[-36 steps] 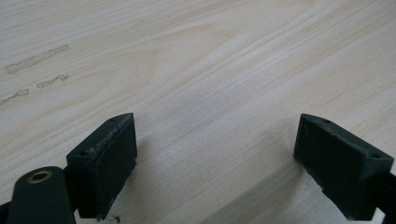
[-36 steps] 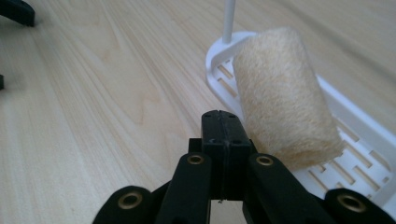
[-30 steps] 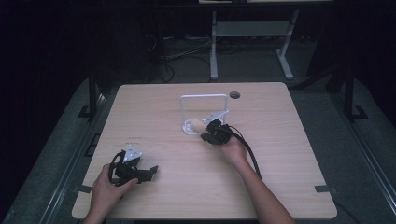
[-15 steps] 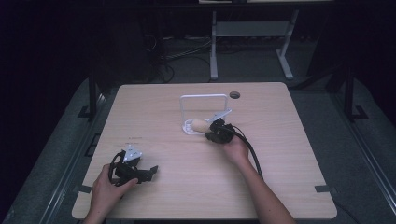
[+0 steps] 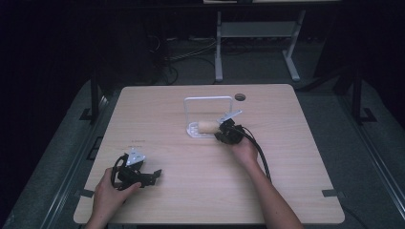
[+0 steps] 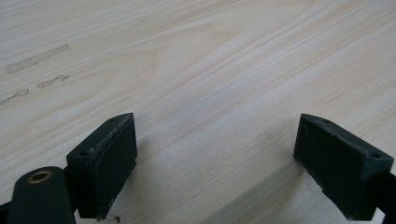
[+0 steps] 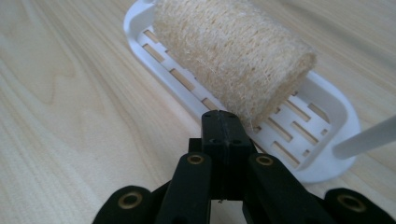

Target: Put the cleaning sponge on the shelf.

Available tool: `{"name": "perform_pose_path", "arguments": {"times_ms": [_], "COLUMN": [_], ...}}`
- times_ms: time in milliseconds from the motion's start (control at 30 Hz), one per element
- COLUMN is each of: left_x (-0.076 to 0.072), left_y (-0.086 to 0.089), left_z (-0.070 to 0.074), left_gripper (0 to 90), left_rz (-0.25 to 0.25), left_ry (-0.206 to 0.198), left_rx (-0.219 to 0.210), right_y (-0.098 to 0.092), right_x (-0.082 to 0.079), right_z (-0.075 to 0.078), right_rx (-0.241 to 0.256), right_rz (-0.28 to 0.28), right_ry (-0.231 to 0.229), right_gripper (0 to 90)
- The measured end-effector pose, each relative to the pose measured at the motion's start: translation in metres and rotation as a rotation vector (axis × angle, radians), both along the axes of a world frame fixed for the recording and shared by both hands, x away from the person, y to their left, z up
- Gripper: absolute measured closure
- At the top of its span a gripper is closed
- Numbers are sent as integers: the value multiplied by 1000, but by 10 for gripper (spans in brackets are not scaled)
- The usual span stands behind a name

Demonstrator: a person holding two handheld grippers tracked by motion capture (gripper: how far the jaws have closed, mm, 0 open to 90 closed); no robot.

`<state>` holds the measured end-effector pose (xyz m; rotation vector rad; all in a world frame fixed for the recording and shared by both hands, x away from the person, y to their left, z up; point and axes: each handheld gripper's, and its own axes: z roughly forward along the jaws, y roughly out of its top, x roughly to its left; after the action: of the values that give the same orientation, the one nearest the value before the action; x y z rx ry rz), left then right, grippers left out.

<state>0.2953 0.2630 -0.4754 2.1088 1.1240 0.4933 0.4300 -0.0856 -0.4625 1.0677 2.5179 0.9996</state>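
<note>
A tan loofah roll point(image 5: 207, 127) point(image 7: 233, 56) lies on its side in a white slotted tray point(image 5: 192, 130) point(image 7: 343, 116) near the middle of the wooden table point(image 5: 296, 143). A white wire frame point(image 5: 208, 98) rises from the tray. My right gripper point(image 5: 220, 132) point(image 7: 219, 123) is shut, its tips at the roll's right end just above the tray's rim, with nothing seen between the jaws. My left gripper point(image 5: 154, 174) point(image 6: 215, 140) rests open on bare wood at the front left, jaws wide apart and holding nothing.
A round dark hole point(image 5: 239, 97) sits in the tabletop behind the tray. The right gripper's cable point(image 5: 260, 157) trails back along the forearm. A white rod of the frame point(image 7: 366, 137) stands close to the right gripper's jaws. Dark floor and a metal stand point(image 5: 258, 28) lie beyond the table.
My right gripper has drawn back a little to the right from over the tray, and the loofah roll now lies uncovered on it. The left gripper has not moved.
</note>
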Motion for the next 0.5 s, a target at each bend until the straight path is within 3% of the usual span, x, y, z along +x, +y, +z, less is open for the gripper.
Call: {"name": "perform_pose_path", "arguments": {"times_ms": [233, 500], "left_x": [0, 0], "left_y": [0, 0], "left_z": [0, 0], "left_gripper": [127, 126], "left_rz": [0, 0], "left_ry": [0, -1], "left_rx": [0, 0], "right_y": [-5, -4], "right_x": [3, 1], "right_z": [-2, -2], "right_rx": [2, 9], "right_rz": [-24, -13], "right_ry": [-7, -3], "right_gripper": [898, 898]}}
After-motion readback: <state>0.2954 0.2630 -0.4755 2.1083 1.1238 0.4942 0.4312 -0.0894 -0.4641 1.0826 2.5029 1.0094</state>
